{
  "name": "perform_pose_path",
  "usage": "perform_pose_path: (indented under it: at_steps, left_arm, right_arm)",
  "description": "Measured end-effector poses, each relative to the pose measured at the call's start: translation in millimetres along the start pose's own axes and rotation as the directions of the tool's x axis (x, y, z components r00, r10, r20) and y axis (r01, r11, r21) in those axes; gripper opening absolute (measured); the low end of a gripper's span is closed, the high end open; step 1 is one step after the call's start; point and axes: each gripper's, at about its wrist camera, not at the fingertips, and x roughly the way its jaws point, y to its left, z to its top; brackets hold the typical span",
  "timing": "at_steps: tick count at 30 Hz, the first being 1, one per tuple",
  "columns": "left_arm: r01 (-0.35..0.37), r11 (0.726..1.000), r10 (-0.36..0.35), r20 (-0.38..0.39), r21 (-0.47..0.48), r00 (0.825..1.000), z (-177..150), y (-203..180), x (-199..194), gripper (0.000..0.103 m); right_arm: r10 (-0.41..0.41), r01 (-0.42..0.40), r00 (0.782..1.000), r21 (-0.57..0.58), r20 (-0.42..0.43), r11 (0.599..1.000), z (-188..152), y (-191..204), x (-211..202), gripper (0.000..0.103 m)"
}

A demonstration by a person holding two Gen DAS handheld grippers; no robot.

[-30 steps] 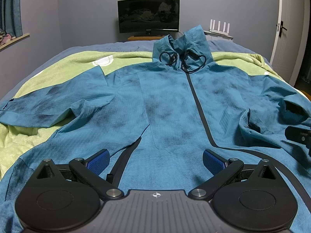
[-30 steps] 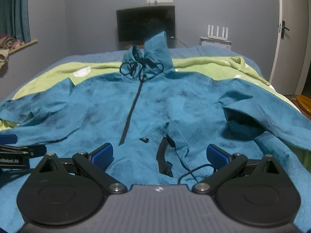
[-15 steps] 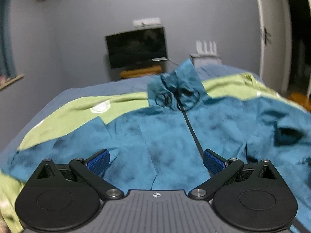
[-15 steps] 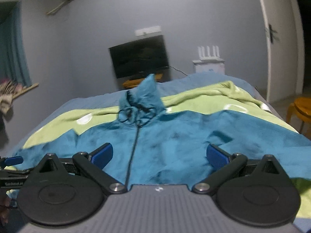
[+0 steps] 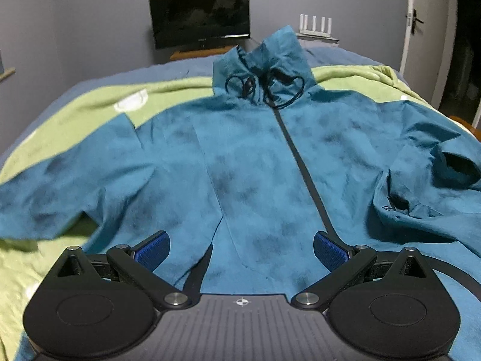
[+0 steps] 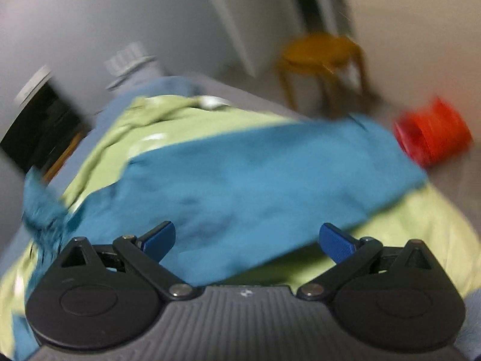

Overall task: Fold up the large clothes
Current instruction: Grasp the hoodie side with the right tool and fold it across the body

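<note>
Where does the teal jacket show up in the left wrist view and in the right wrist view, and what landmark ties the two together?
Left wrist: the teal jacket fills the centre, zipped front up, collar toward the monitor.
Right wrist: the teal jacket crosses the blurred middle as a tilted band; collar and zip are not clear.
Shared landmark: the green blanket under the jacket.

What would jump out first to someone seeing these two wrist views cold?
The big teal jacket spread front-up across the bed, on a light green blanket, with its dark zip running down the middle and black drawcords looped at the collar. Both the left gripper and the right gripper are open above it, holding nothing. The right wrist view is tilted and blurred, showing a sleeve and, past the bed, a wooden stool and something red.
</note>
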Motion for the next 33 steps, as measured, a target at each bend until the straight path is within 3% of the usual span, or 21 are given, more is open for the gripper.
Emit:
perform_pose_path:
  at_steps: [4,7,10,12,13,15,17,20,22,25,29,33]
  left_arm:
    - [0.010,0.999,-0.012,-0.036,-0.043,0.999,-2.6,7.1,8.5,0.103]
    - [0.012,0.998,-0.015,-0.055,-0.067,0.998,-3.4,9.4,13.0,0.103]
    - [0.009,0.998,-0.013,-0.071,-0.062,0.997,-3.0,7.4,17.1,0.103]
    - [0.006,0.999,-0.010,-0.070,-0.051,0.997,-3.2,5.1,17.3,0.103]
    - [0.005,0.999,-0.008,-0.067,-0.047,0.998,-3.2,4.1,16.9,0.103]
    - [0.006,0.999,-0.009,-0.062,-0.041,0.998,-3.2,3.0,16.4,0.103]
    - [0.005,0.999,-0.007,-0.063,-0.039,0.998,-3.7,2.3,16.6,0.103]
    - [0.006,0.999,-0.009,-0.065,-0.041,0.998,-3.7,2.4,16.9,0.103]
    - [0.006,0.999,-0.008,-0.063,-0.041,0.998,-3.4,2.2,16.8,0.103]
    - [0.007,0.999,-0.009,-0.056,-0.043,0.998,-3.4,1.6,16.2,0.103]
    - [0.009,0.999,-0.011,-0.048,-0.047,0.999,-4.3,1.5,14.9,0.103]
    - [0.013,0.998,-0.015,-0.039,-0.055,0.999,-5.6,2.8,13.1,0.103]
  right_arm:
    - [0.022,-0.004,0.997,0.235,-0.076,0.972,-9.1,-39.2,44.2,0.102]
    - [0.027,-0.001,0.998,0.368,-0.064,0.930,-14.8,-60.7,61.9,0.093]
    - [0.028,-0.033,0.999,0.399,0.017,0.916,-16.6,-65.6,61.7,0.075]
    - [0.033,-0.058,0.997,0.371,0.075,0.927,-16.4,-56.0,56.5,0.052]
    - [0.032,-0.069,0.993,0.335,0.116,0.940,-15.8,-49.6,52.3,0.046]
    - [0.021,-0.069,0.983,0.258,0.183,0.964,-11.6,-40.1,45.3,0.026]
    - [0.037,-0.077,0.968,0.150,0.249,0.986,-4.8,-19.0,34.7,0.016]
    - [0.086,-0.073,0.935,-0.050,0.345,0.996,1.3,26.9,10.2,0.009]
    - [0.141,-0.070,0.906,-0.188,0.399,0.980,1.4,67.0,-9.8,0.007]
    - [0.246,-0.091,0.861,-0.342,0.444,0.935,1.4,123.9,-41.2,0.005]
    - [0.417,-0.144,0.795,-0.532,0.440,0.834,-21.6,211.1,-77.4,0.005]
    - [0.587,-0.211,0.734,-0.707,0.341,0.674,-71.8,293.4,-107.0,0.005]
